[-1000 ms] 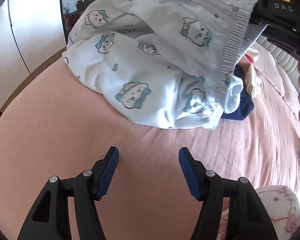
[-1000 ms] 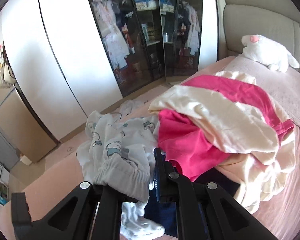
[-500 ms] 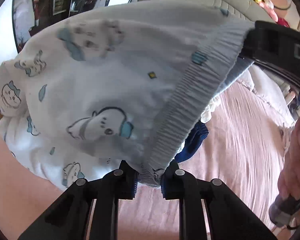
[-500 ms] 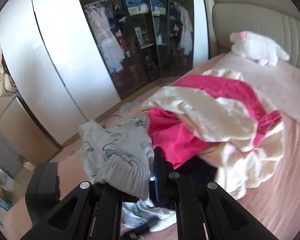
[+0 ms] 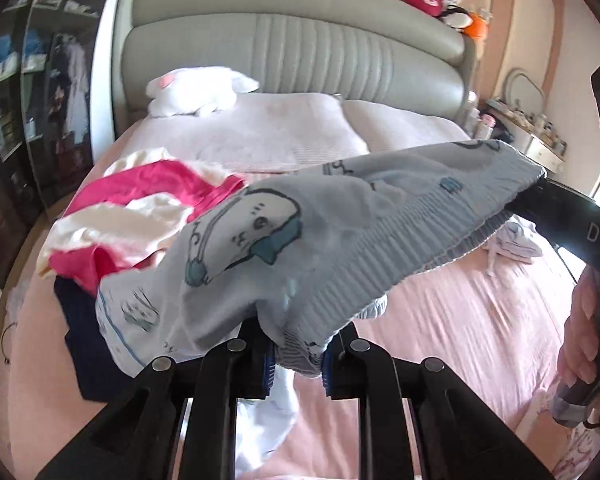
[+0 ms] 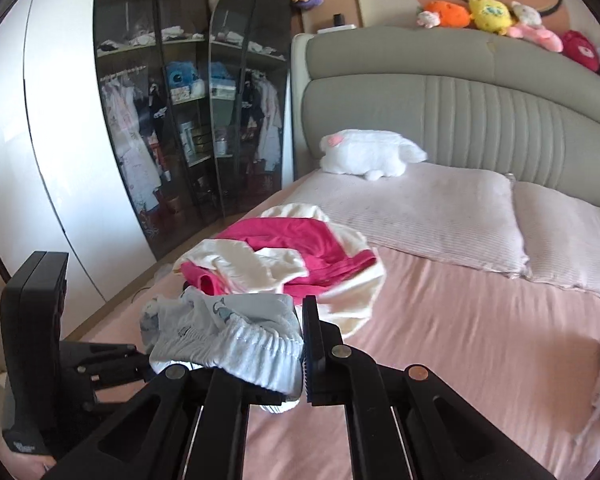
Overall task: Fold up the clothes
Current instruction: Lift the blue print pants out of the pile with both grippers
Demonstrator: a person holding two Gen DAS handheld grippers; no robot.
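White cartoon-print pants (image 5: 300, 240) with a ribbed elastic waistband hang stretched between both grippers above the pink bed (image 5: 460, 320). My left gripper (image 5: 298, 360) is shut on one end of the waistband. My right gripper (image 6: 288, 364) is shut on the other end of the pants (image 6: 236, 332), and it shows in the left wrist view (image 5: 552, 196) at the right. The pant legs droop toward the bed and hide part of the pile below.
A pile of pink and cream clothes (image 6: 300, 256) and a navy garment (image 5: 84, 332) lie at the bed's left side. A white plush toy (image 6: 372, 156), pillows (image 6: 440, 216) and a grey headboard (image 6: 480, 112) are behind. A small white garment (image 5: 512, 244) lies right. A glass wardrobe (image 6: 172, 128) stands left.
My left gripper closed on the waistband, and both grippers lifted the pants off the pile and turned toward the headboard. The pants now hang spread between them.
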